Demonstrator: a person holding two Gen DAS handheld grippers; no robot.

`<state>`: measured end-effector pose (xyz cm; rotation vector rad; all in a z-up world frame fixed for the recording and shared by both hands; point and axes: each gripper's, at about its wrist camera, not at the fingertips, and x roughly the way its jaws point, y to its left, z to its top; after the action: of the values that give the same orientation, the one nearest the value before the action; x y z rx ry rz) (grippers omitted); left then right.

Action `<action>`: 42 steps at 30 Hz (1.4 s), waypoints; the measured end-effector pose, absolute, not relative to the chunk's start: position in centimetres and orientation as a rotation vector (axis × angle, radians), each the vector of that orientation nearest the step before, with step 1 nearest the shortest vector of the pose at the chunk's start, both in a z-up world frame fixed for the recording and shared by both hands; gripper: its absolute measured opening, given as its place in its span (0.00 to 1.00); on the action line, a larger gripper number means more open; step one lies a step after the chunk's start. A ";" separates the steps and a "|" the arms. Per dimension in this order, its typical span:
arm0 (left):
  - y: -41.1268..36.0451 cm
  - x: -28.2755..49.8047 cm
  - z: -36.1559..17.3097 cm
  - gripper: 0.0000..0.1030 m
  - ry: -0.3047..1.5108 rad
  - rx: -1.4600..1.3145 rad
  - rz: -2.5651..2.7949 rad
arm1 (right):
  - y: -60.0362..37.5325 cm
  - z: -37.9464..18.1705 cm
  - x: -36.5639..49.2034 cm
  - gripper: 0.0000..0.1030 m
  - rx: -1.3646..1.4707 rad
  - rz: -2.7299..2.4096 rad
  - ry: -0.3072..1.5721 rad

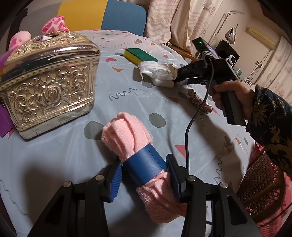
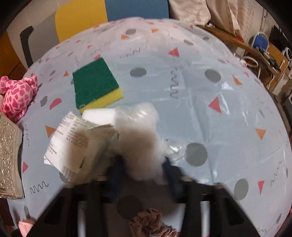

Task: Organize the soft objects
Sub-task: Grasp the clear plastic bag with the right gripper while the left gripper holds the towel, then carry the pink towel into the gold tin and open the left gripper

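Left gripper (image 1: 146, 175) clamps banded pink towel roll (image 1: 127, 131); right gripper (image 1: 175, 77) bites white packet (image 1: 157, 70) beside sponge (image 1: 139, 55).

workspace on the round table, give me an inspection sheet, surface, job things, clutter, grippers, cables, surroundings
surface: round table under a pale blue patterned plastic cloth.
job's things: rolled pink towel with blue band; green and yellow sponge; white plastic-wrapped packet; pink spotted plush toy; brown fabric scrunchie.
clutter: ornate silver metal box.
grippers: left gripper shut on the towel's band; right gripper at the packet's wrap, blurred, grip unclear.
cables: black cable hanging from the right gripper over the cloth.
surroundings: wicker chair, curtains, a person's patterned sleeve.
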<state>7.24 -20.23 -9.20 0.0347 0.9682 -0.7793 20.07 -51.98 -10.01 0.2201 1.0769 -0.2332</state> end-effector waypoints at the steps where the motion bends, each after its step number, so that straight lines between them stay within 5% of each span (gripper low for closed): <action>1: -20.3 7.3 -9.2 0.46 0.969 0.034 -0.780 | -52.3 -9.7 19.7 0.28 0.239 -0.226 1.070; 13: -20.5 7.3 -9.2 0.44 0.955 0.057 -0.779 | -50.2 -5.5 12.6 0.24 0.241 -0.109 1.023; 21: -19.1 6.2 -8.2 0.43 0.946 0.067 -0.757 | -43.1 -10.5 9.7 0.24 0.131 -0.019 1.187; 42: -11.5 2.0 0.1 0.43 0.762 0.061 -0.584 | -40.6 -11.4 9.0 0.26 0.052 -0.151 1.025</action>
<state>2.02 -11.50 0.11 0.0614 0.7623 -0.5842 9.00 -40.62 -11.35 0.0518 1.0249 -0.1511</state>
